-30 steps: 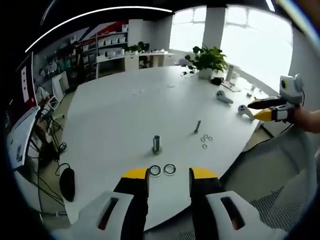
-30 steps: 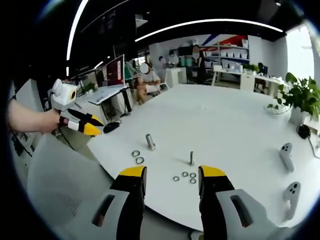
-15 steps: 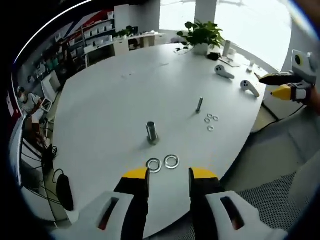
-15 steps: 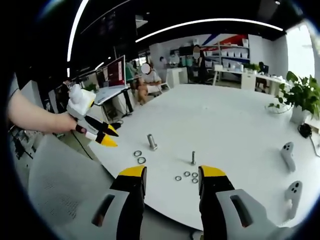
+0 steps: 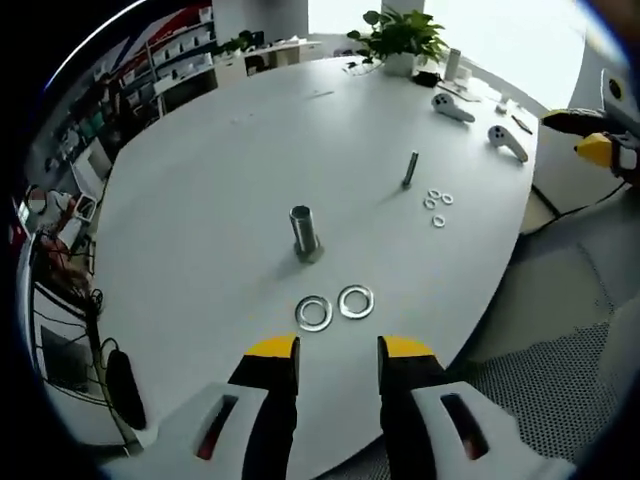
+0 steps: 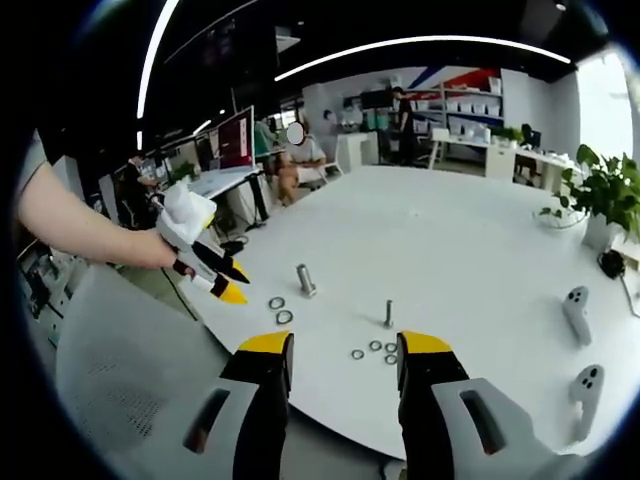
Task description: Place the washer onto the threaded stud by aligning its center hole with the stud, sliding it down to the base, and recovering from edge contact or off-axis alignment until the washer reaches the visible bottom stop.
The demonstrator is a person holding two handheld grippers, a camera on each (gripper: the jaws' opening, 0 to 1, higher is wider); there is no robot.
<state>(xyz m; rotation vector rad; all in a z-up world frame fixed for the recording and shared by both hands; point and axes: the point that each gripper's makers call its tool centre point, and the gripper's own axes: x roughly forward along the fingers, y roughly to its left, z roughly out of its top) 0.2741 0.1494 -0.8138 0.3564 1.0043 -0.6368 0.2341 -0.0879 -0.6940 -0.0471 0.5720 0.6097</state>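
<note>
Open-plan office: shelving (image 6: pixel 465 103), monitors (image 6: pixel 229 140), meeting table (image 6: pixel 480 230).

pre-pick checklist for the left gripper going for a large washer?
1. Left gripper open, empty: ok.
2. Two large washers flat on the table, just ahead of the jaws: ok.
3. Thick stud upright, bare: ok.
4. Washer centred between the jaws: not ok, the pair lies side by side.
5. Right gripper open, out of the path, near the small washers: ok.
6. Washer hole fits the stud: cannot tell.
</note>
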